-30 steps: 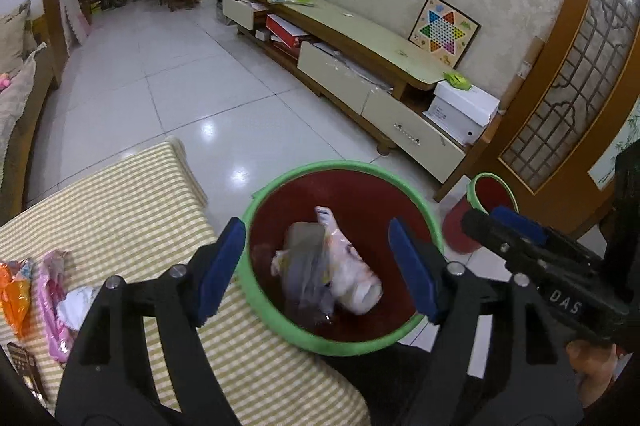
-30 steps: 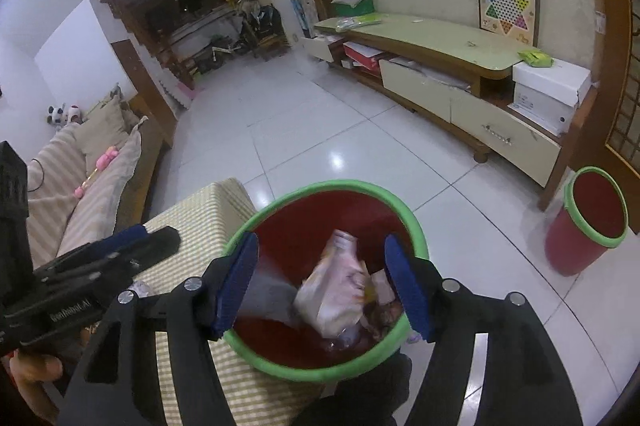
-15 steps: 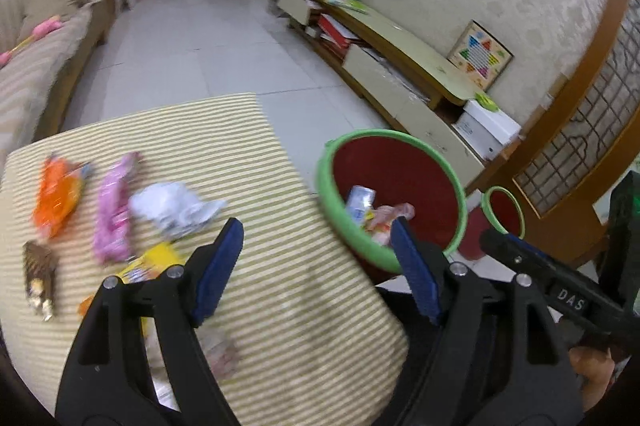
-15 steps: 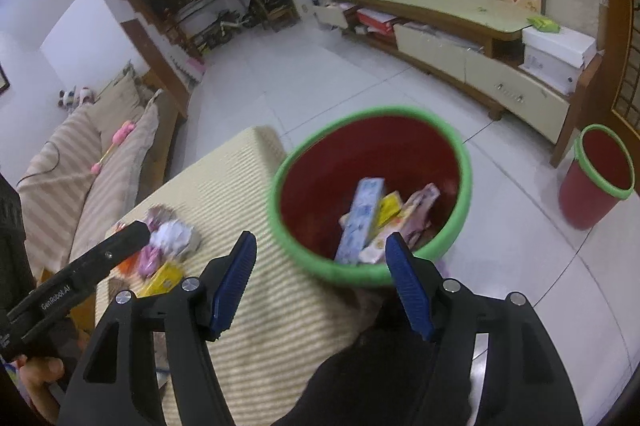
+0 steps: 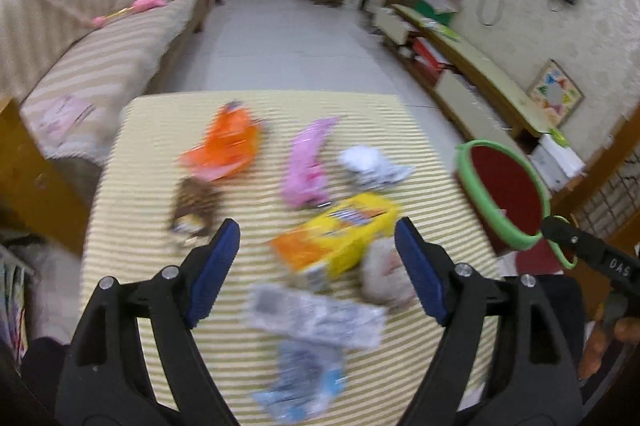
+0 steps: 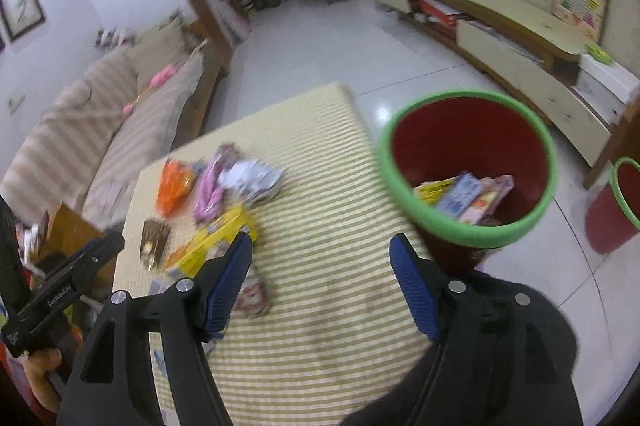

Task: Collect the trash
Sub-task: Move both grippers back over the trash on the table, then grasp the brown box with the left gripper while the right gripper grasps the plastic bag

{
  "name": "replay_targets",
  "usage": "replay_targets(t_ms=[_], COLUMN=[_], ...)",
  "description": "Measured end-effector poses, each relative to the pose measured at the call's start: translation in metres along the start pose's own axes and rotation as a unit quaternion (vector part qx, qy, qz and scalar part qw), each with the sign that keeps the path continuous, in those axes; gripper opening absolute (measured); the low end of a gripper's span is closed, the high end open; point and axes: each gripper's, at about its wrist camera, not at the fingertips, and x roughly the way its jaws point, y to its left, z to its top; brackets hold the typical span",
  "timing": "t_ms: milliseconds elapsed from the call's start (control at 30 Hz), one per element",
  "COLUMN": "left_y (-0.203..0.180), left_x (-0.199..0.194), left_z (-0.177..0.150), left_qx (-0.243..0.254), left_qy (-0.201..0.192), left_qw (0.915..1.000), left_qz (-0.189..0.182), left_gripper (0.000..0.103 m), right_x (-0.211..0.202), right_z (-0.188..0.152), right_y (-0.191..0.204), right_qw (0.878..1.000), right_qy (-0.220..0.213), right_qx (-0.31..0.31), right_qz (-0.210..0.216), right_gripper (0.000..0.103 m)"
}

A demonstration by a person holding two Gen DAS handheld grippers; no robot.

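Several wrappers lie on the yellow striped table (image 5: 152, 342): an orange one (image 5: 224, 149), a pink one (image 5: 308, 157), crumpled white paper (image 5: 372, 165), a brown one (image 5: 192, 205), a yellow packet (image 5: 340, 230) and a silvery one (image 5: 316, 314). My left gripper (image 5: 316, 226) hovers over the yellow packet; its jaws are opening and grip nothing. At the table's right edge stands the red bin with a green rim (image 6: 464, 230), with several wrappers (image 6: 464, 193) inside. My right gripper (image 6: 320, 241) hangs over bare cloth left of the bin, jaws opening, nothing between them.
A striped sofa (image 5: 80, 65) runs along the left, with a wooden side table (image 5: 36, 165) nearer. A long TV cabinet (image 5: 480, 81) lines the right wall. A second red bin (image 6: 616, 209) stands on the white tiled floor (image 5: 288, 41).
Both grippers have swung left, from above the bin to over the table. The wrappers seen falling between the jaws now lie in the bin. Both sets of jaws stand a little wider.
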Motion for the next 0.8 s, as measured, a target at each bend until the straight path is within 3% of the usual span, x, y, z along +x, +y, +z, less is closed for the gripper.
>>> replay_targets(t_ms=[200, 500, 800], left_y=[0.047, 0.083, 0.116], left_x=[-0.005, 0.0, 0.014], left_z=[-0.01, -0.019, -0.014], left_qx=[-0.029, -0.065, -0.097], left_qy=[0.018, 0.042, 0.05], left_qw=[0.9993, 0.9969, 0.9941], left_qz=[0.013, -0.008, 0.001], left_gripper=[0.077, 0.077, 0.077], right_x=[0.042, 0.099, 0.137], right_z=[-0.002, 0.005, 0.016], right_y=[0.052, 0.118, 0.116], right_qw=[0.997, 0.986, 0.985], right_qy=[0.06, 0.146, 0.171], right_qx=[-0.037, -0.048, 0.007], right_qz=[0.024, 0.072, 0.014], right_gripper=[0.069, 0.07, 0.076])
